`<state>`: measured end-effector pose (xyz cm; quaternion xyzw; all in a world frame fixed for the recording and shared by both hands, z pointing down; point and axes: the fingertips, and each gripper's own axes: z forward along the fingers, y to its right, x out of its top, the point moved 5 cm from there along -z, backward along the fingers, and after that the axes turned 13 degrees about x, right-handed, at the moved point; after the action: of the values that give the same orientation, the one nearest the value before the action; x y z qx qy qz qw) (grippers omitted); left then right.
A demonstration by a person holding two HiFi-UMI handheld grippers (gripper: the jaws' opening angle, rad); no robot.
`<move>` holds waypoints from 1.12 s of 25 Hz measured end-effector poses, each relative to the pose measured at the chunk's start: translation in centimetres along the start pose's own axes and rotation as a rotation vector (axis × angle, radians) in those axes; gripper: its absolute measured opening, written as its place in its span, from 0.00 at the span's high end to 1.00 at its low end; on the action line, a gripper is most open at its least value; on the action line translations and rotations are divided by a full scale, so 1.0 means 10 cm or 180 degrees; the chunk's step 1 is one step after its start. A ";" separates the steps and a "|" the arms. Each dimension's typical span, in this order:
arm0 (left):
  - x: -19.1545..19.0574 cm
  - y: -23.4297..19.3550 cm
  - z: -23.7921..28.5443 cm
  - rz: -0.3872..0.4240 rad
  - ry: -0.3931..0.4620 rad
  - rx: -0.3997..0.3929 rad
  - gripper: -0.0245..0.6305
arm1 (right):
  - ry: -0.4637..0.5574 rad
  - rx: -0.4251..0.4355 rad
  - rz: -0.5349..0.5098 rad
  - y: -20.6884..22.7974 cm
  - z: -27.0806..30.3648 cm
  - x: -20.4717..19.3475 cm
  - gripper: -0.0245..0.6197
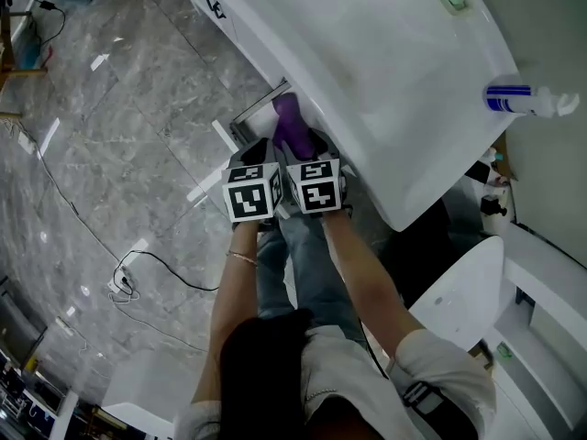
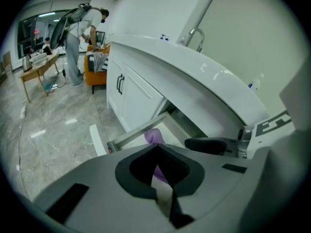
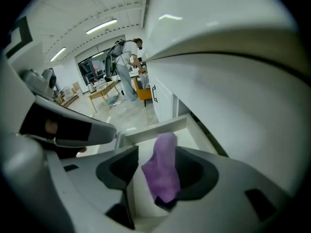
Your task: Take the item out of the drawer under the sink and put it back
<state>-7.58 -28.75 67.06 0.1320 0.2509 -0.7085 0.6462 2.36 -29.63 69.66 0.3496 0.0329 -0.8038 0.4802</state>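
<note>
The purple cloth [image 1: 292, 126] hangs over the open white drawer [image 1: 249, 114] under the sink [image 1: 385, 71]. In the right gripper view the cloth [image 3: 165, 171] dangles between the spread jaws of my right gripper [image 3: 158, 176]. It lies against the right-hand finger [image 3: 199, 174], and a gap separates it from the left-hand one. My right gripper is open. My left gripper [image 2: 163, 191] hovers beside it above the drawer rim [image 2: 138, 132], shut with nothing between its jaws. Past its jaws the cloth [image 2: 154, 136] shows. In the head view both grippers [image 1: 284, 154] sit side by side at the drawer.
A white cabinet with a dark handle [image 2: 127, 93] stands left of the drawer. The sink's overhanging edge [image 3: 228, 76] is close above the grippers. A soap bottle [image 1: 527, 99] lies by the sink and a toilet [image 1: 459, 291] is at the right. A cable [image 1: 138, 273] runs across the marble floor. A person [image 2: 80, 38] bends at a far desk.
</note>
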 end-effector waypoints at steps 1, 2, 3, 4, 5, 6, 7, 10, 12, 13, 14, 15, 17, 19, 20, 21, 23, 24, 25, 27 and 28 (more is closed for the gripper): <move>-0.01 -0.01 0.04 0.0049 -0.0045 0.0010 0.96 | -0.0038 0.0009 0.0001 0.01 0.06 -0.02 0.61; -0.01 -0.01 0.08 0.0091 -0.0084 0.0031 0.96 | -0.0075 0.0019 -0.0002 0.03 0.11 -0.03 0.60; -0.01 -0.02 0.11 0.0108 -0.0111 0.0053 0.96 | -0.0105 0.0024 -0.0010 0.05 0.16 -0.04 0.60; -0.01 -0.02 0.14 0.0095 -0.0132 0.0067 0.96 | -0.0128 0.0024 -0.0021 0.07 0.21 -0.05 0.60; -0.01 -0.01 0.16 0.0065 -0.0160 0.0072 0.96 | -0.0153 0.0027 -0.0029 0.09 0.26 -0.06 0.60; -0.01 -0.02 0.19 0.0045 -0.0210 0.0073 0.96 | -0.0181 0.0035 -0.0028 0.11 0.31 -0.08 0.59; -0.03 -0.03 0.22 0.0055 -0.0280 0.0076 0.96 | -0.0210 0.0047 -0.0019 0.12 0.36 -0.09 0.59; -0.04 -0.05 0.30 0.0176 -0.0408 0.0113 0.96 | -0.0282 0.0044 -0.0024 0.18 0.48 -0.10 0.59; -0.01 -0.06 0.33 0.0167 -0.0384 0.0125 0.96 | -0.0335 0.0021 -0.0064 0.23 0.55 -0.11 0.59; 0.00 -0.07 0.35 0.0135 -0.0365 0.0128 0.96 | -0.0369 0.0023 -0.0077 0.25 0.58 -0.12 0.59; 0.02 -0.09 0.36 0.0106 -0.0352 0.0137 0.96 | -0.0400 0.0025 -0.0089 0.27 0.63 -0.14 0.59; 0.02 -0.10 0.39 0.0081 -0.0347 0.0146 0.96 | -0.0420 0.0021 -0.0106 0.29 0.67 -0.16 0.59; 0.03 -0.10 0.42 0.0031 -0.0352 0.0152 0.96 | -0.0457 0.0011 -0.0143 0.35 0.76 -0.21 0.58; 0.03 -0.10 0.45 0.0005 -0.0359 0.0150 0.96 | -0.0565 0.0017 -0.0138 0.39 0.84 -0.28 0.58; 0.04 -0.10 0.46 0.0013 -0.0360 0.0151 0.96 | -0.0647 0.0009 -0.0138 0.40 0.87 -0.31 0.58; 0.04 -0.11 0.47 0.0023 -0.0359 0.0151 0.96 | -0.0726 -0.0014 -0.0150 0.41 0.90 -0.33 0.58; 0.03 -0.13 0.48 -0.0013 -0.0353 0.0129 0.96 | -0.0821 -0.0062 -0.0169 0.44 0.93 -0.34 0.58; 0.03 -0.13 0.48 -0.0066 -0.0348 0.0094 0.96 | -0.0836 -0.0071 -0.0153 0.45 0.94 -0.35 0.59; 0.02 -0.13 0.48 -0.0132 -0.0347 0.0048 0.96 | -0.0836 -0.0074 -0.0128 0.46 0.95 -0.36 0.62; 0.01 -0.12 0.47 -0.0235 -0.0358 -0.0034 0.96 | -0.0806 -0.0072 -0.0098 0.47 0.94 -0.34 0.71; 0.00 -0.13 0.47 -0.0250 -0.0366 -0.0047 0.96 | -0.0795 -0.0066 -0.0092 0.46 0.93 -0.33 0.73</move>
<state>-8.20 -31.21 71.27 0.0763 0.2235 -0.7379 0.6322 2.07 -33.24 79.99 0.2413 -0.0138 -0.8475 0.4725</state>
